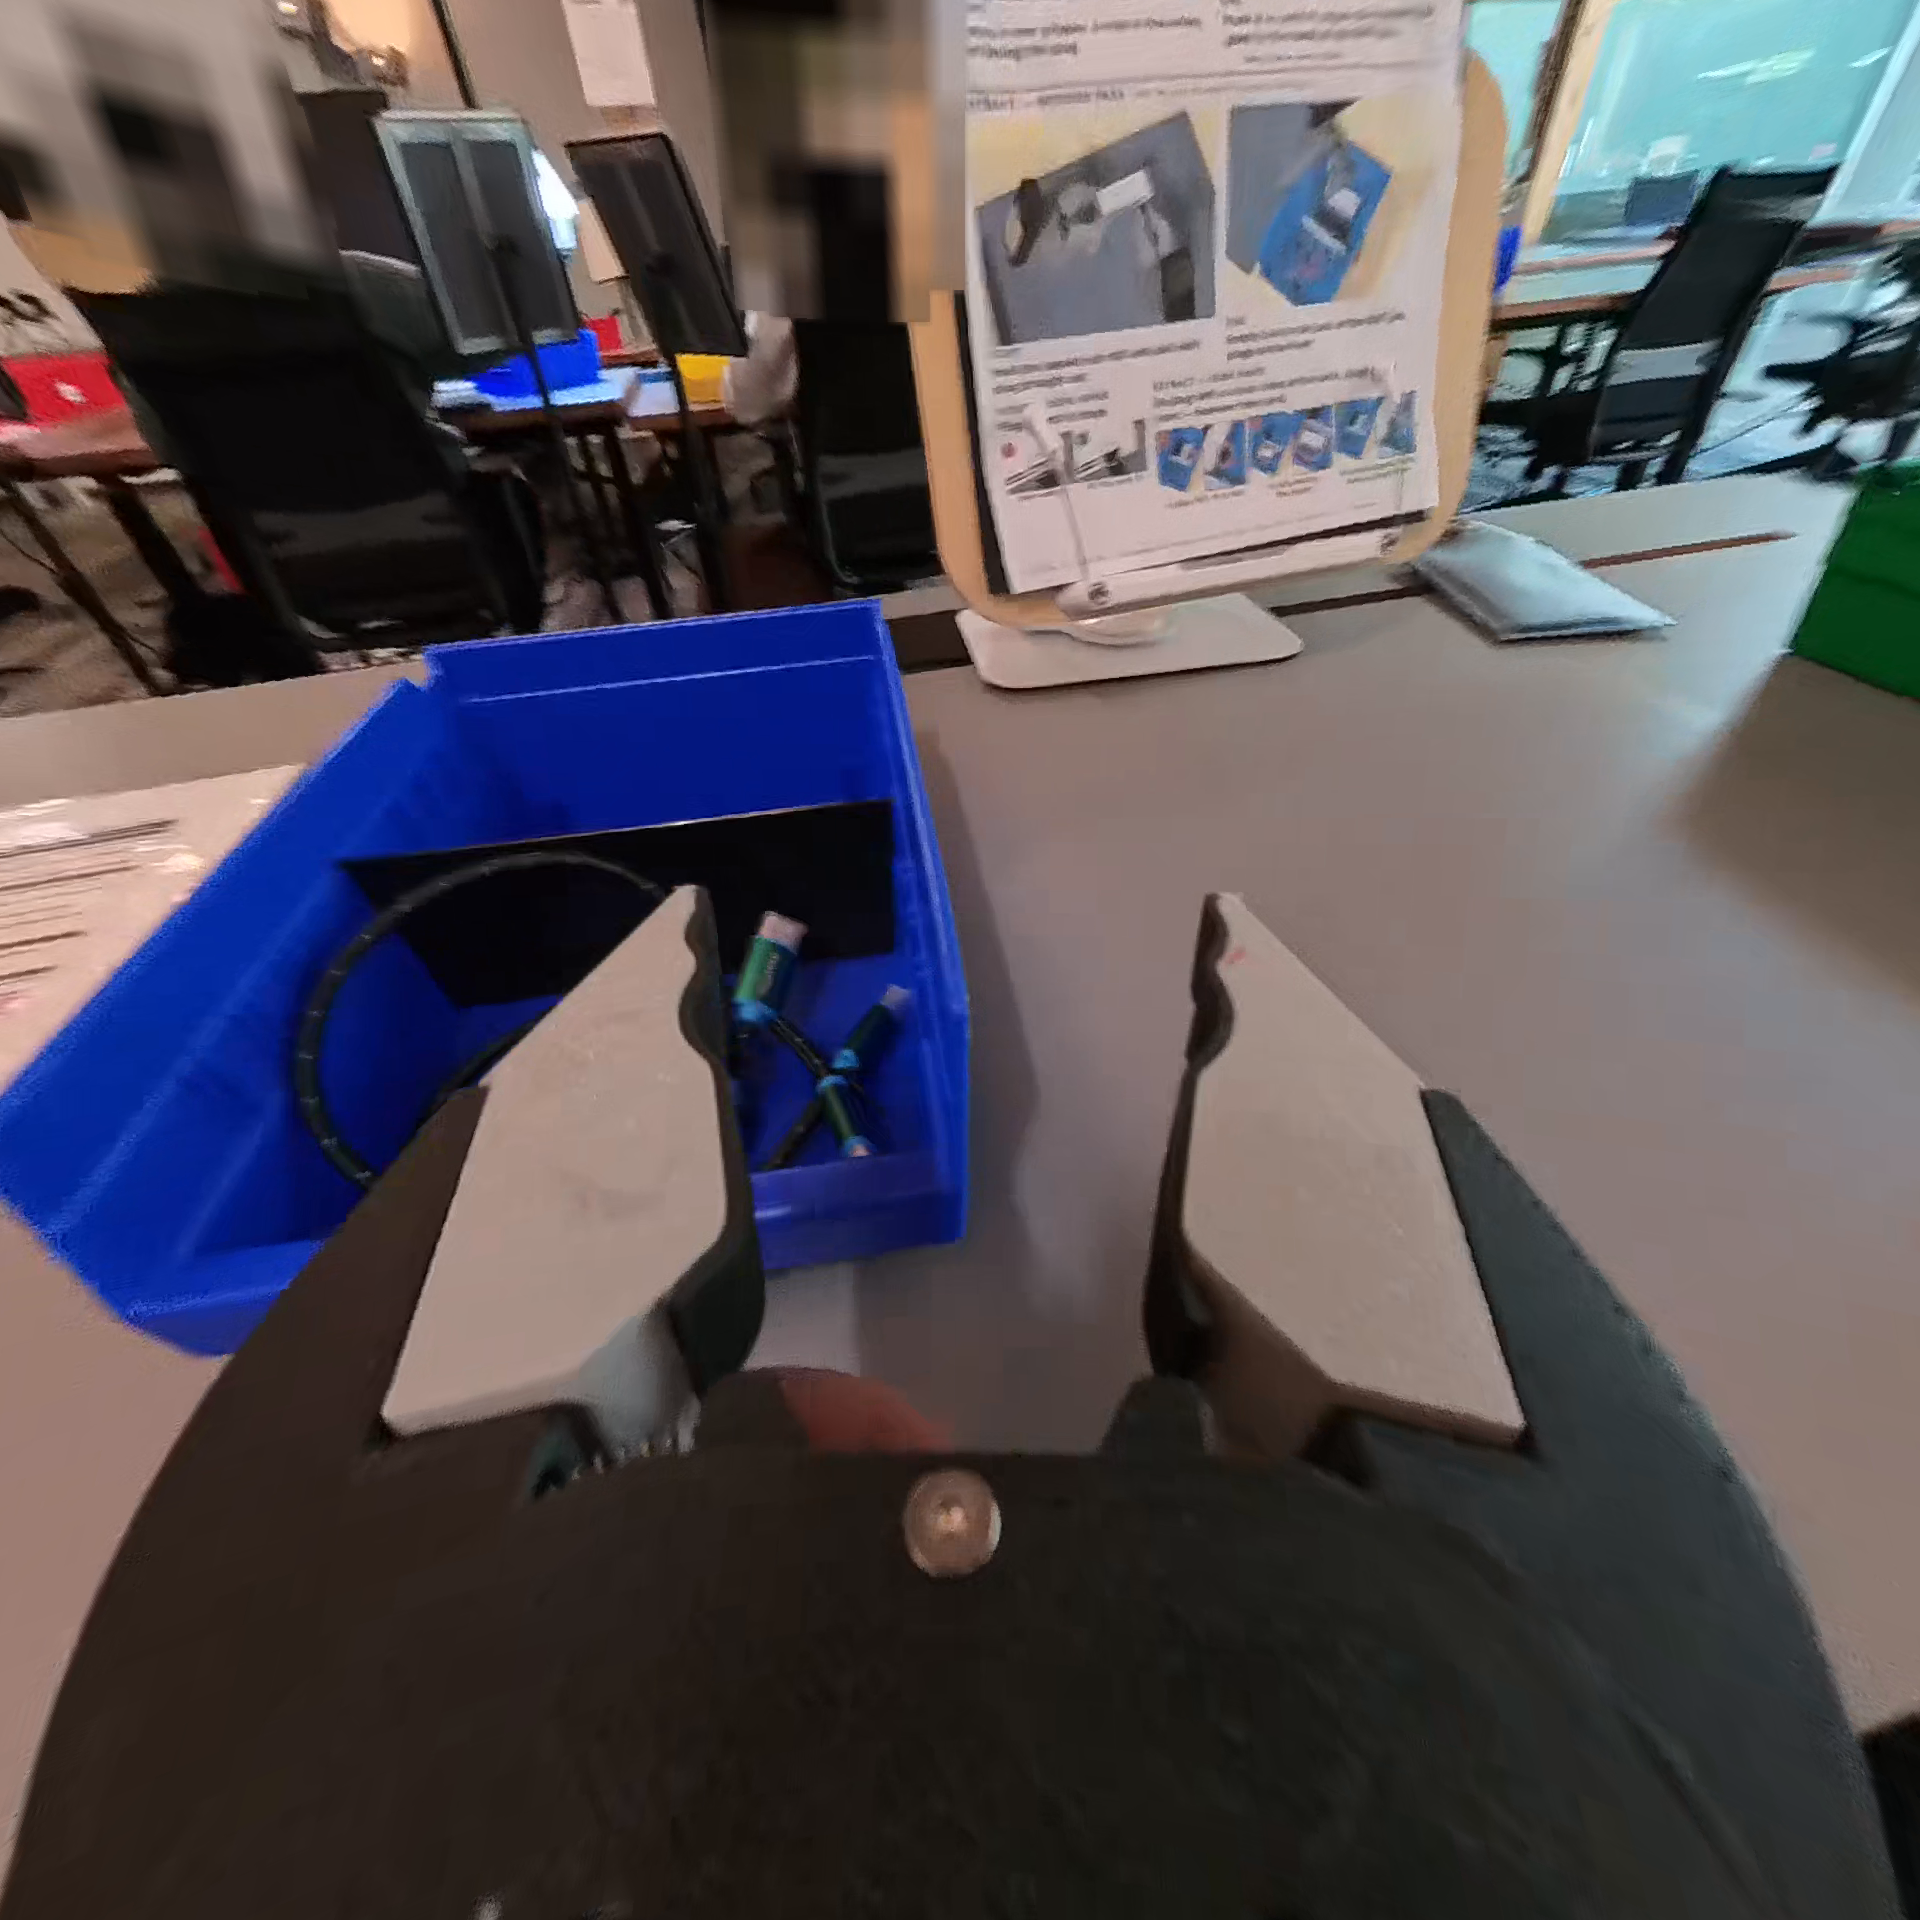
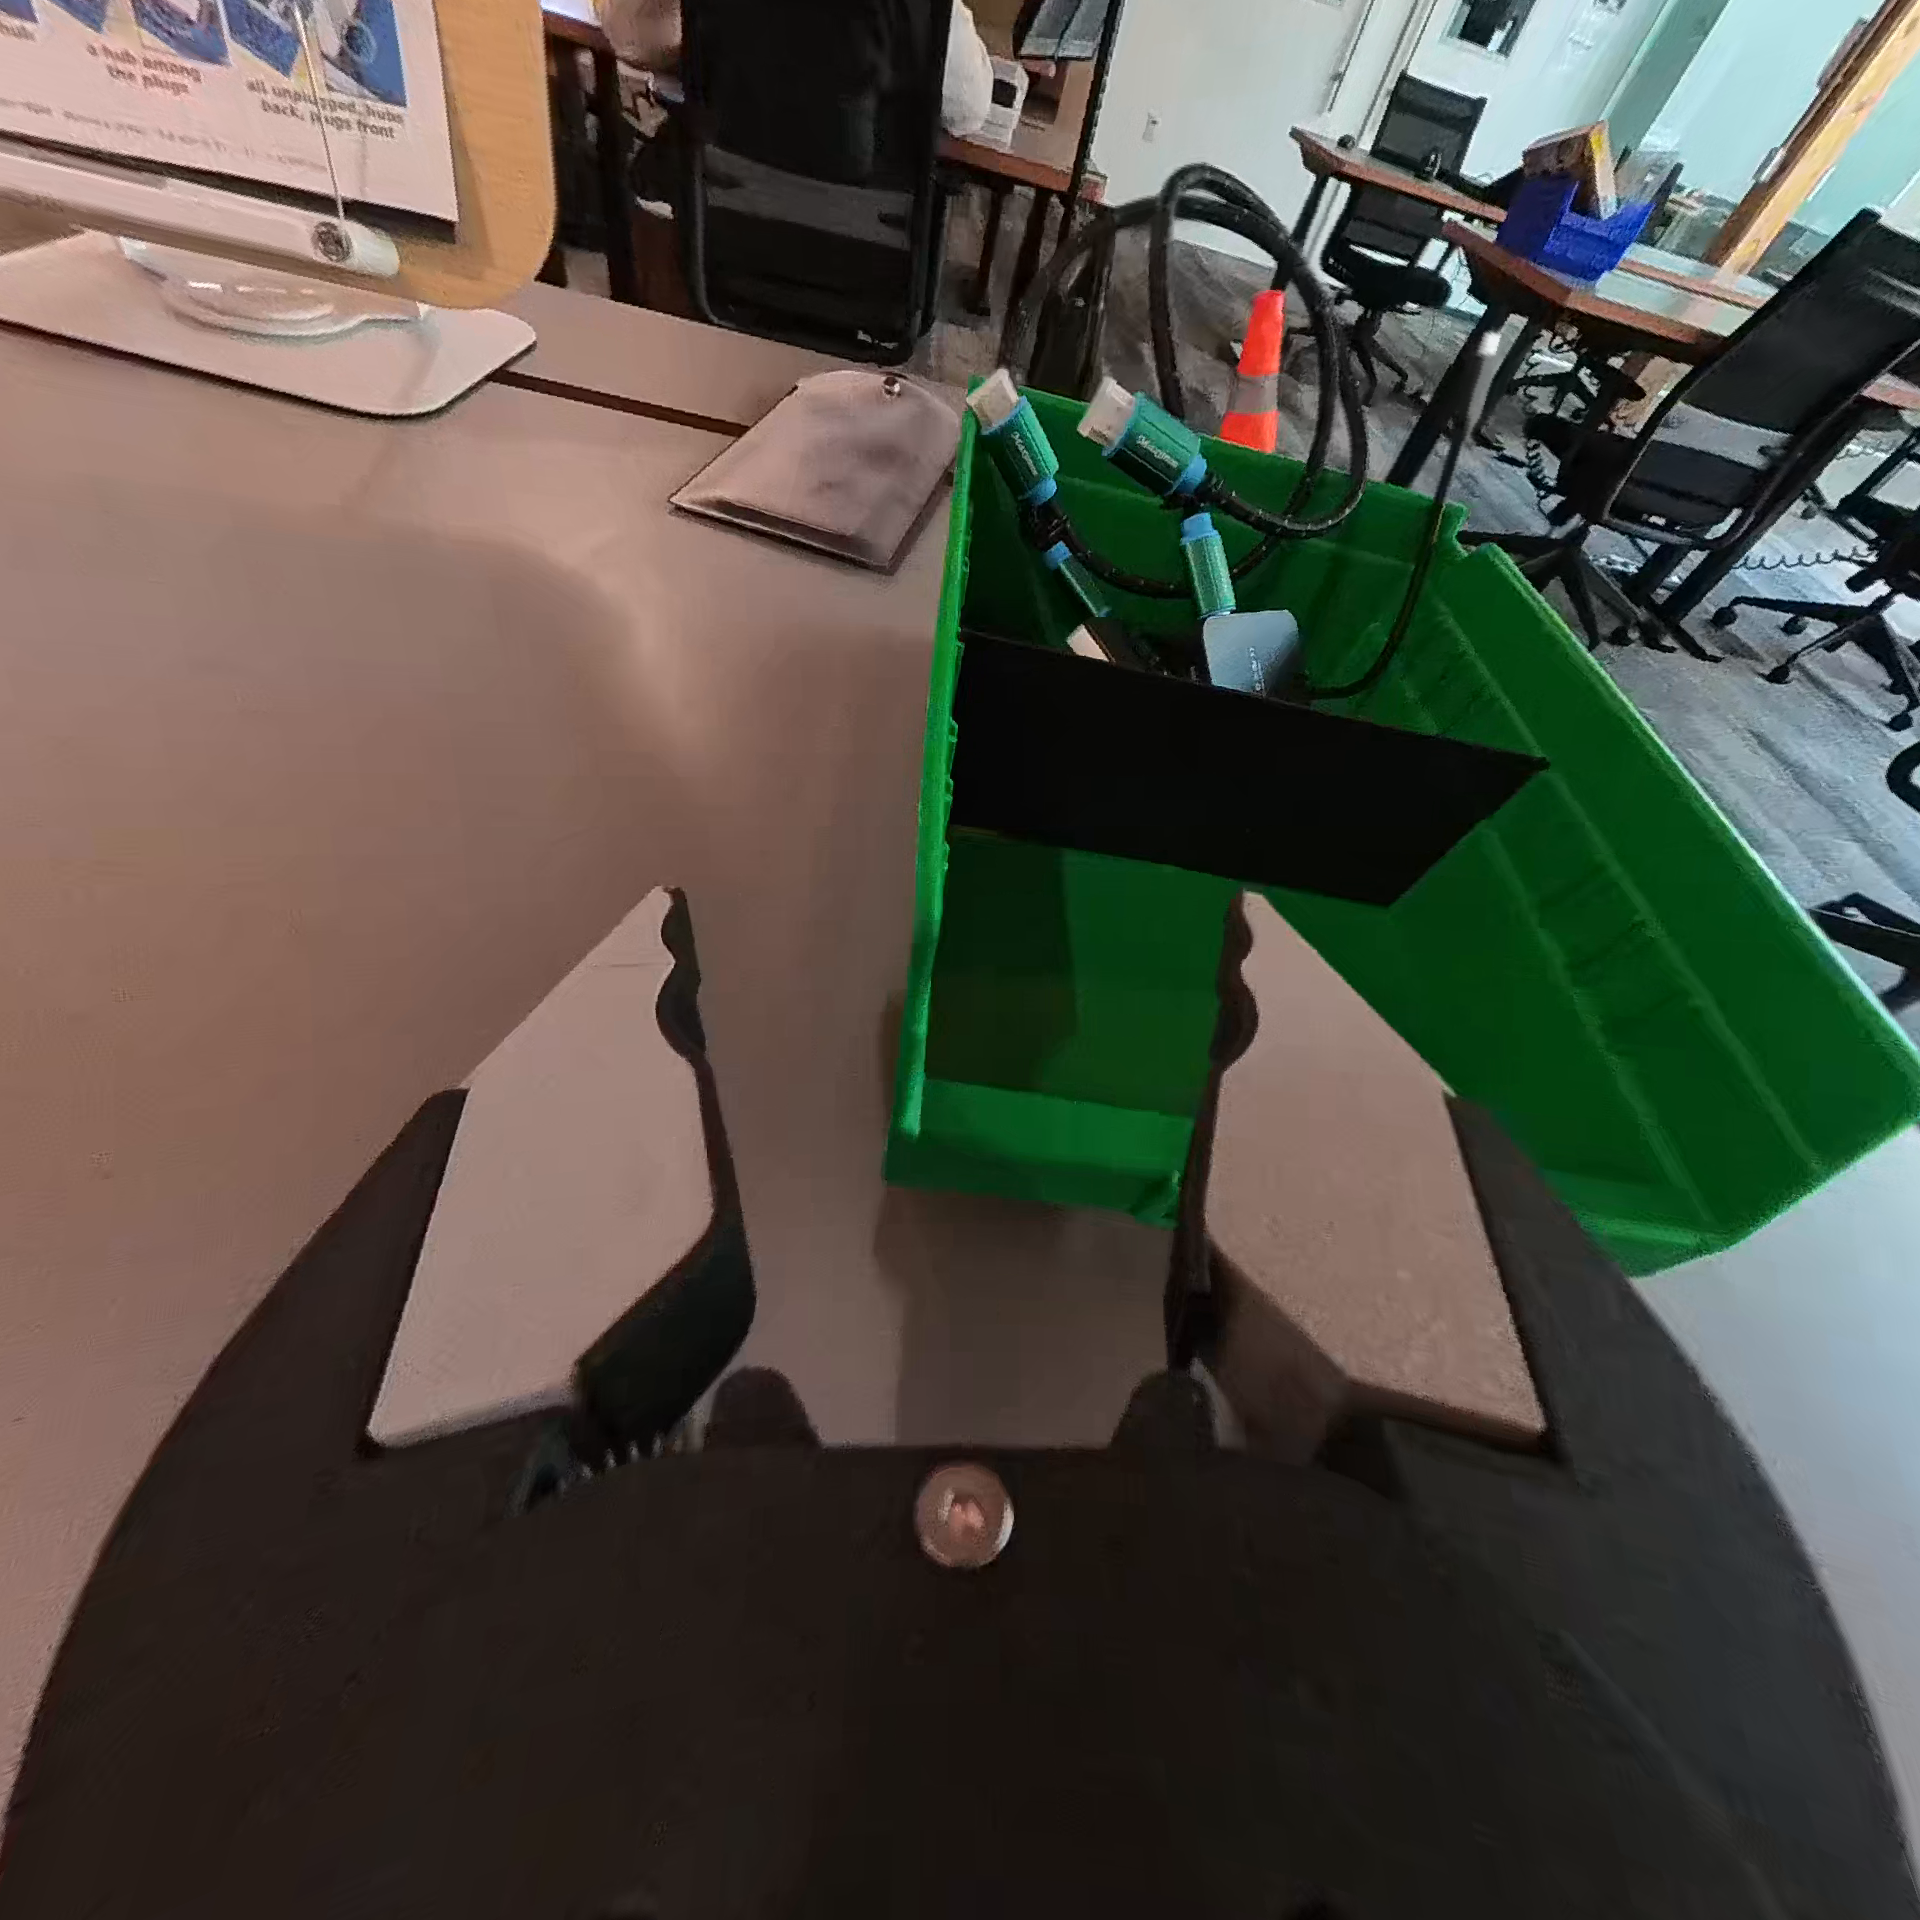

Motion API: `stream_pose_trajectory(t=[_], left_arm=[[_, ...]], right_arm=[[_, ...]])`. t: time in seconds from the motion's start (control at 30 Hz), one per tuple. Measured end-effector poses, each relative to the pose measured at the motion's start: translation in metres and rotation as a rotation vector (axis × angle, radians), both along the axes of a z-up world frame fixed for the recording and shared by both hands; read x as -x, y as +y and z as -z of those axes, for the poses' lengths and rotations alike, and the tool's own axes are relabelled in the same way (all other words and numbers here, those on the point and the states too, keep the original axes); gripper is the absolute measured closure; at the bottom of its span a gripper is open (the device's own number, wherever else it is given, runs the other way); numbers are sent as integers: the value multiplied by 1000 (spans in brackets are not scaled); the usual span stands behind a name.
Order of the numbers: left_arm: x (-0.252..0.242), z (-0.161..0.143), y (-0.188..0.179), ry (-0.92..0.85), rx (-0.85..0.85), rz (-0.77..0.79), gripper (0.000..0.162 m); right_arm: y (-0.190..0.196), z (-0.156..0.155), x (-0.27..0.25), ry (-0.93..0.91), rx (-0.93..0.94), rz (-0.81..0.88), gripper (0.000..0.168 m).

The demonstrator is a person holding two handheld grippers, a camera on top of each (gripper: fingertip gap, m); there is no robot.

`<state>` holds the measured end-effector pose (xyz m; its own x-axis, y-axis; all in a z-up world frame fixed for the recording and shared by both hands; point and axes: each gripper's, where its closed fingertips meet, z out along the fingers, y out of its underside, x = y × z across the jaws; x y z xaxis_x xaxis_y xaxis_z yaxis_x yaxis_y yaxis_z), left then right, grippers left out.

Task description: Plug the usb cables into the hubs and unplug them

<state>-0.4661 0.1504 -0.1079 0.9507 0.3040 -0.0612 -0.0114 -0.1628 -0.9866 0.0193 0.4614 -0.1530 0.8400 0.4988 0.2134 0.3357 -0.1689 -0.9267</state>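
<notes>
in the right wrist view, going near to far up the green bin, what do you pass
right gripper → green bin near wall → bare near compartment → black divider → grey hub → teal cable plugs → orange cone

We are in an open office used as a work or test room. Beyond the grey desk (image 1: 1351, 935) we see rows of wooden-topped tables (image 2: 1621, 281) with black office chairs (image 2: 1745, 416), dark monitors (image 1: 665, 249) on stands far left, and glass partitions far right. A stand holding a printed instruction sheet (image 1: 1205, 291), plastic parts bins in blue (image 1: 914, 831) and green (image 2: 1558, 987), and an orange cone (image 2: 1255, 374) on the floor suggest bench work.
</notes>
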Motion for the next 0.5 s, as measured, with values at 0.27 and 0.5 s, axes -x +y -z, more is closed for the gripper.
stream_pose_trajectory(t=[0.27,0.5], left_arm=[[33,78,21,-38,247,-83,69],[35,71,40,179,305,-86,159]], right_arm=[[16,5,-1,-30,22,-11,70],[30,16,20,-166,60,-94,160]])
